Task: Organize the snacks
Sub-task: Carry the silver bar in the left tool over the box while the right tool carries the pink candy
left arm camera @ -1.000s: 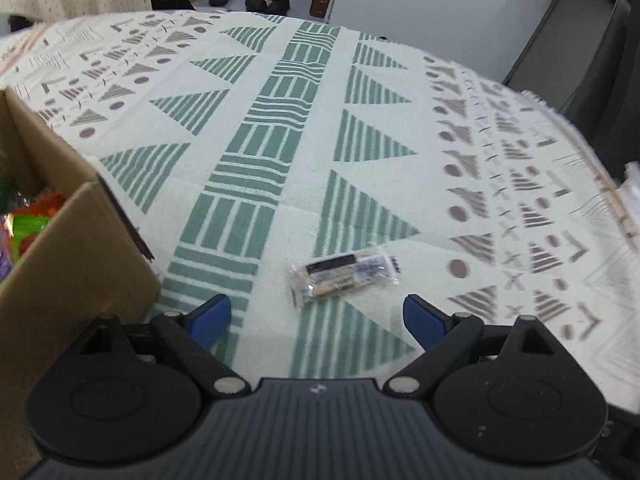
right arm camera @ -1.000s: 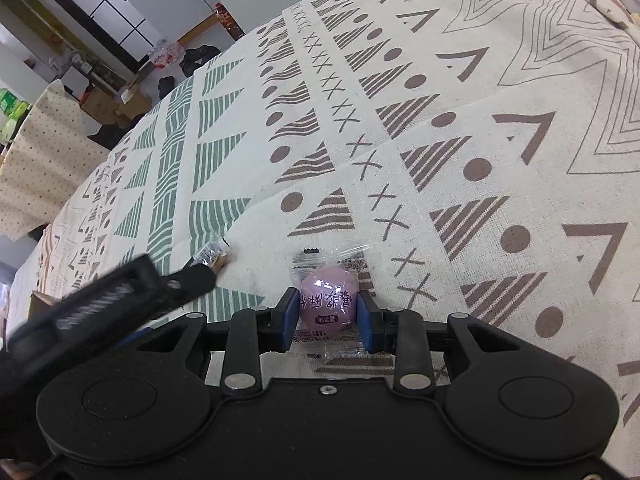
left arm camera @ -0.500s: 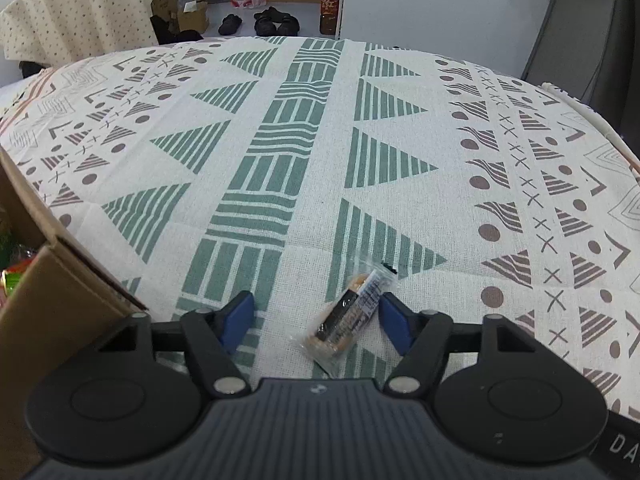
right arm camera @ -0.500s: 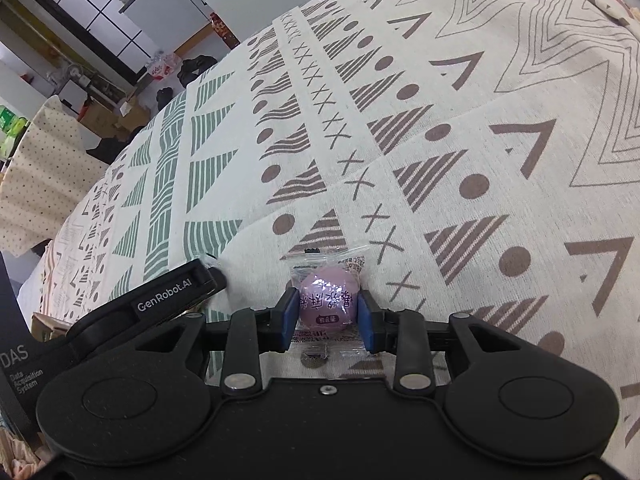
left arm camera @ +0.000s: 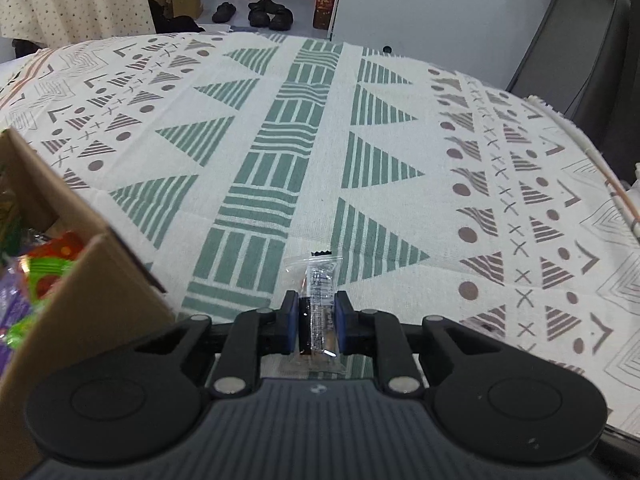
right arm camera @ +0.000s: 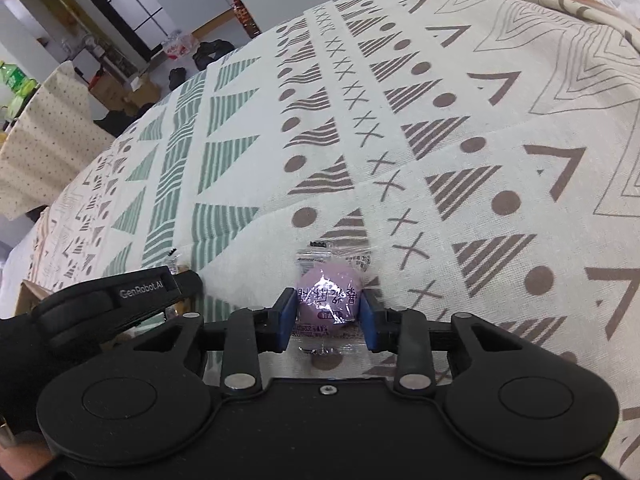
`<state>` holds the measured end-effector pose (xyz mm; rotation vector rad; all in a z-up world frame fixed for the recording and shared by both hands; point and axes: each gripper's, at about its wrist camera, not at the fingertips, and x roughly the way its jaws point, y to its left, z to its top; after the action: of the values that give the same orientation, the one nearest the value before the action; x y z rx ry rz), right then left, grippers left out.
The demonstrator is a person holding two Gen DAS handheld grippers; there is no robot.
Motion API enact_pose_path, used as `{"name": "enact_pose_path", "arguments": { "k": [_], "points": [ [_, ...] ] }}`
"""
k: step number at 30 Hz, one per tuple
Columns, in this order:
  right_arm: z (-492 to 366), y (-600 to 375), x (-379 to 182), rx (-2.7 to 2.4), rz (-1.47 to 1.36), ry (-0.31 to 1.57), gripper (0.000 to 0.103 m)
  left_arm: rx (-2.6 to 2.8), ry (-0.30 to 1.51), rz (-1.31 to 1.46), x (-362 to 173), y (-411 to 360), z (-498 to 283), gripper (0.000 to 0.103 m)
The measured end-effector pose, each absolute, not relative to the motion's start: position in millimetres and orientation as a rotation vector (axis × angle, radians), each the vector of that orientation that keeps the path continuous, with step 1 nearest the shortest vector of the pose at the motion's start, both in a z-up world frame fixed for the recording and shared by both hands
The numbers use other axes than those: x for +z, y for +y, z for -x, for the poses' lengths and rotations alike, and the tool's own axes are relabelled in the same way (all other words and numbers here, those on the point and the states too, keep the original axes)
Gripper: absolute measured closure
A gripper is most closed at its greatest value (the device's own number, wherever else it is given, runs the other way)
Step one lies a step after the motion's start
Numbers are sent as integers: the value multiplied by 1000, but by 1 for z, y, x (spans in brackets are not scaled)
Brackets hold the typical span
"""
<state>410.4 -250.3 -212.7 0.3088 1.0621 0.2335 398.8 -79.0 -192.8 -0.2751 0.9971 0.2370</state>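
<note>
- Clamping now, the left gripper (left arm camera: 317,322) has just closed its jaws from wide apart onto the slim wrapped snack bar (left arm camera: 318,304), which had lain loose on the tablecloth (left arm camera: 280,184) between them.
- Gripped as before, the purple round snack (right arm camera: 328,294) sits in the right gripper (right arm camera: 327,316).
- Just left of the left gripper stands the cardboard box (left arm camera: 100,280) of snacks, likely the drop point; both pieces look ready to lift.
</note>
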Motion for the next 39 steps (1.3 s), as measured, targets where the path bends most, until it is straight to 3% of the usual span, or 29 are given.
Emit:
{"name": "enact_pose_path", "arguments": {
  "k": [39],
  "points": [
    [-344, -177, -100, 539, -308, 750, 73, 339, 797, 354, -58, -11, -281, 85]
  ]
}}
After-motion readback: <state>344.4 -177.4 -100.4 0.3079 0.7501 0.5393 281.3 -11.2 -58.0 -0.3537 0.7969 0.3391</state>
